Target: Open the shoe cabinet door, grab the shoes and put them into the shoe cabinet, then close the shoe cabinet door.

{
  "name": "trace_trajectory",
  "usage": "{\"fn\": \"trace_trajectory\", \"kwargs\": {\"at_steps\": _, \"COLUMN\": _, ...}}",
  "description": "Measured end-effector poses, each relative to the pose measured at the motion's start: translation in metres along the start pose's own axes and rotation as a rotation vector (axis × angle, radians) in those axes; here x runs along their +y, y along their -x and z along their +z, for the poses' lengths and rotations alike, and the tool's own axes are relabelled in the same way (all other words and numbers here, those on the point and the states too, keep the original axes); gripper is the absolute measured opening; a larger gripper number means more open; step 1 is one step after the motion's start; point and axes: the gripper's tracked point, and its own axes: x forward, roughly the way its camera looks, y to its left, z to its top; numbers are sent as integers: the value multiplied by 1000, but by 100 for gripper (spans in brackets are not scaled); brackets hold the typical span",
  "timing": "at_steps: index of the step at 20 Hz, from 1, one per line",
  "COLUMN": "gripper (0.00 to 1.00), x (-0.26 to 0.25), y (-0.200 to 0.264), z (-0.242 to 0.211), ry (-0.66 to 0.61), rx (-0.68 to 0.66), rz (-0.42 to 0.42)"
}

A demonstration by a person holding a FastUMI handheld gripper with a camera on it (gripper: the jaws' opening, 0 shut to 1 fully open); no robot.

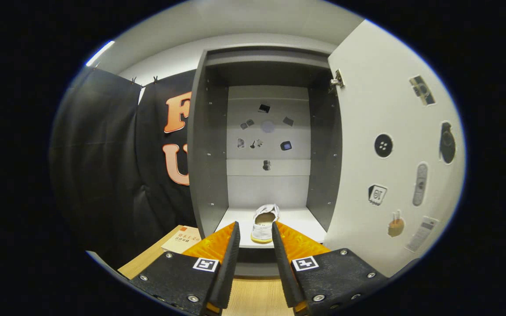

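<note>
Gripper (255, 232) jaws apart, holding nothing. White shoe (265, 224) w/ yellow sole on shoe cabinet (209, 145) shelf, just ahead of fingertips, seen btwn them. Cabinet door (389, 145) swung open at right.

no text reads clearly; the orange-and-cream booklet (182, 239) beside the grey cabinet carries print too small to make out.

White shoe (265, 224) with yellow sole edge between the fingers, orange-and-black gripper (255, 232) with black-white square markers, grey cabinet (209, 145) with white shelf, white door (367, 131) with dark stickers, light wood floor (253, 298)
</note>
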Motion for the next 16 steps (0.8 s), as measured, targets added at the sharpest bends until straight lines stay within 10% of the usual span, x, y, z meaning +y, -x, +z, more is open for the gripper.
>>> {"fn": "trace_trajectory", "kwargs": {"at_steps": 16, "gripper": 60, "x": -120, "y": 188, "z": -1, "ry": -114, "rx": -24, "rz": -251}}
